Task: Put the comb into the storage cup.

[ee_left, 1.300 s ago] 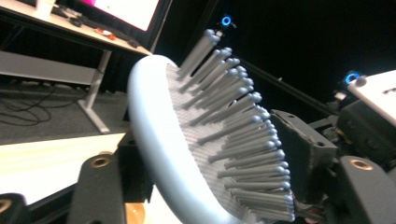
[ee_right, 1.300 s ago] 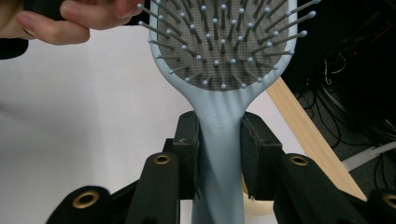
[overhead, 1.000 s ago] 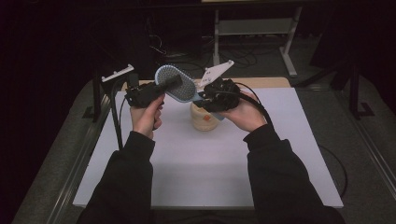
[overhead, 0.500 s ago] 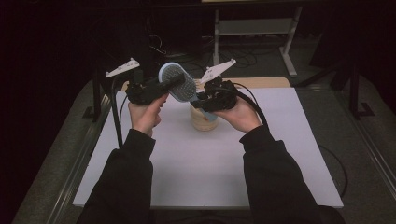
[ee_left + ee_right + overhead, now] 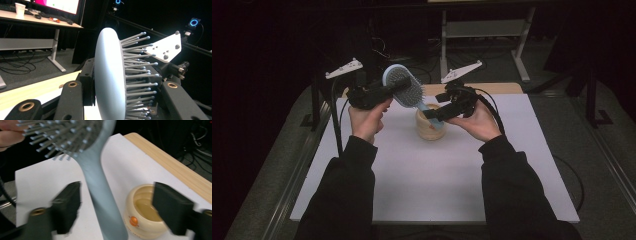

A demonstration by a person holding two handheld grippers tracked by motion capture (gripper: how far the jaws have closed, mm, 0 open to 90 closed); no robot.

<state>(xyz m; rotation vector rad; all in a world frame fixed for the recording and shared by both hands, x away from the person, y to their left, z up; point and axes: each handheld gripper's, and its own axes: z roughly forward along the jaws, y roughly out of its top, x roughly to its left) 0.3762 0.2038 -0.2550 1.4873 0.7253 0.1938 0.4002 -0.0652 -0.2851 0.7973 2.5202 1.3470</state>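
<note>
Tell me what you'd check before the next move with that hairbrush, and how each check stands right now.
1. Left hand-held gripper clamped on the hairbrush head: ok, the jaws sit on both sides of it.
2. Right hand-held gripper open around the handle: ok, both jaws stand apart from it.
3. Handle centred between the right jaws: not ok, it sits nearer one jaw.
4. Cream pot upright, uncovered: ok.
5. Handle clear of the pot: cannot tell.
</note>
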